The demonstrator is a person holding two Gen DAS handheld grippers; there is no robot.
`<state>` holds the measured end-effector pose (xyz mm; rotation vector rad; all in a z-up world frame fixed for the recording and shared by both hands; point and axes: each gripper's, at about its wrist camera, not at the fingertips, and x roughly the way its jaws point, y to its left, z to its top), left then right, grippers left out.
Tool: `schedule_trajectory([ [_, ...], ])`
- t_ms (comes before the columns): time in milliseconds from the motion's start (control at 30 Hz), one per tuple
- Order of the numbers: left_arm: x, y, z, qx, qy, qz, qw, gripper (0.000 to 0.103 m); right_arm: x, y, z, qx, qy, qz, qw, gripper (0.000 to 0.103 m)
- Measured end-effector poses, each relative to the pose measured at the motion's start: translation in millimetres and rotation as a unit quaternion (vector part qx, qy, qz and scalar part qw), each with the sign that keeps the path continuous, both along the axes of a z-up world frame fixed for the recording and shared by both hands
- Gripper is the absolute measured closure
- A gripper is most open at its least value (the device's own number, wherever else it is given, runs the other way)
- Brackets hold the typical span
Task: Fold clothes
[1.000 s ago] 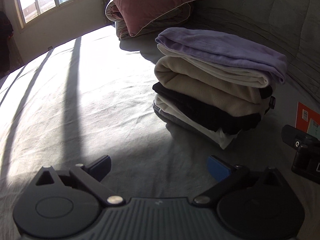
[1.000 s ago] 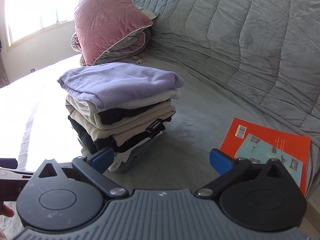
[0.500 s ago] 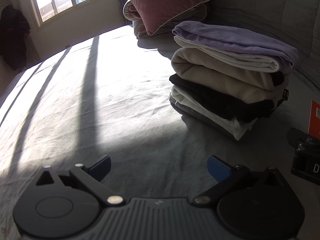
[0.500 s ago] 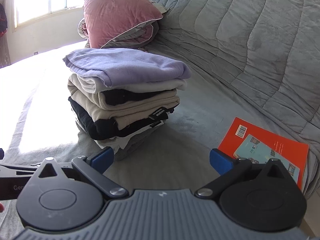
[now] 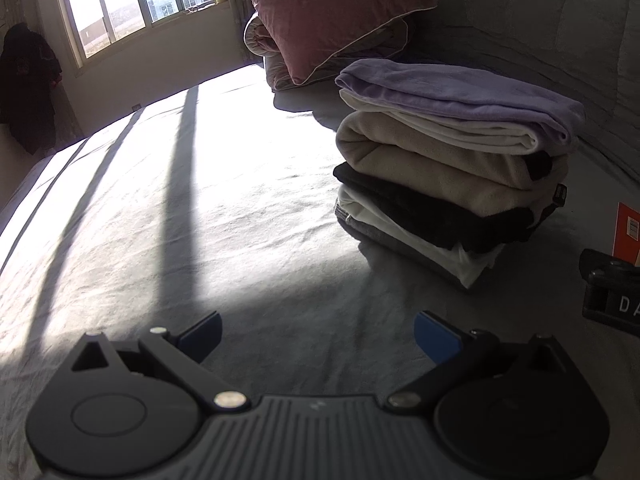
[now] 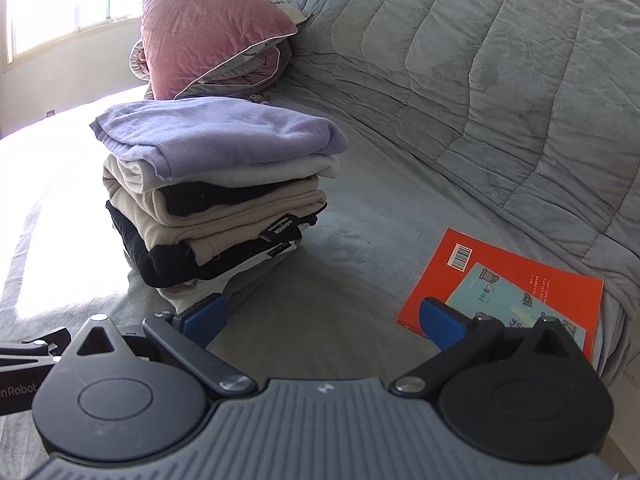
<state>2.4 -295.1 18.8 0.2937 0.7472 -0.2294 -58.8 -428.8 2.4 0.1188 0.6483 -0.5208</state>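
A stack of folded clothes [image 5: 452, 168] [image 6: 216, 200] sits on the bed, with a lilac garment [image 6: 216, 136] on top, then white, beige, black and grey layers. My left gripper [image 5: 318, 338] is open over the bare sheet, nearer than the stack and to its left, holding nothing. My right gripper [image 6: 324, 316] is open too, empty, with its left fingertip [image 6: 206, 314] in front of the stack's bottom corner. The right gripper's body shows at the right edge of the left wrist view.
An orange book [image 6: 512, 284] lies on the bed to the right of the stack. A pink pillow [image 6: 208, 28] on rolled bedding stands behind the stack. A grey quilt [image 6: 480, 60] rises at the right. Sunlit sheet [image 5: 180, 184] spreads to the left, under a window [image 5: 132, 4].
Both grippers have drawn back and swung; the stack has shifted rightward in both views. Both stay open and empty.
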Motion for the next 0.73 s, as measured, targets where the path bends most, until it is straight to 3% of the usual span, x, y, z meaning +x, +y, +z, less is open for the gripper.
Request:
schedule_trajectory([
  [733, -1.5, -5.5, -0.5, -0.006, 0.011, -0.008, 0.9999, 0.001, 1.2, -5.0, -4.8, 0.003, 0.007, -0.002, 1.000, 0.000],
])
